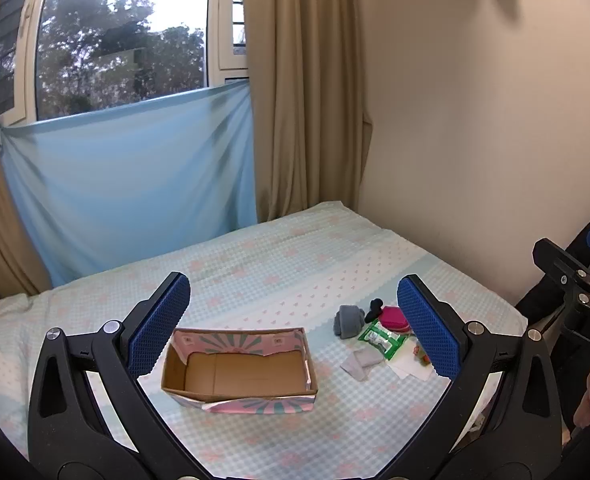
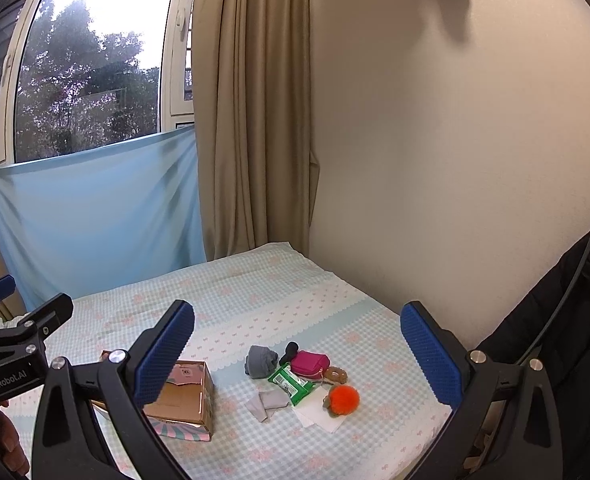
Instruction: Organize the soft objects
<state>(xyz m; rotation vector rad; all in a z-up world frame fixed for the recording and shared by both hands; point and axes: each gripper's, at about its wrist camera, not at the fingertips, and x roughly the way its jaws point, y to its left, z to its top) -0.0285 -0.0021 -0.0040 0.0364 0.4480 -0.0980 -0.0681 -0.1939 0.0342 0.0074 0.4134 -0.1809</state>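
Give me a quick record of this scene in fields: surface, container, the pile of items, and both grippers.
surface: bed with checked sheet
container: open cardboard box, nothing visible inside
pile: right of box, apart from it; grey rolled sock, pink pouch, green wipes packet, orange pompom, white tissue
left gripper: open, holding nothing
right gripper: open, holding nothing

Checked bed [image 2: 255,292], open cardboard box [image 1: 239,372], beside it grey socks [image 2: 261,361], pink pouch [image 2: 310,363], green packet [image 2: 291,384], orange pompom [image 2: 343,399]
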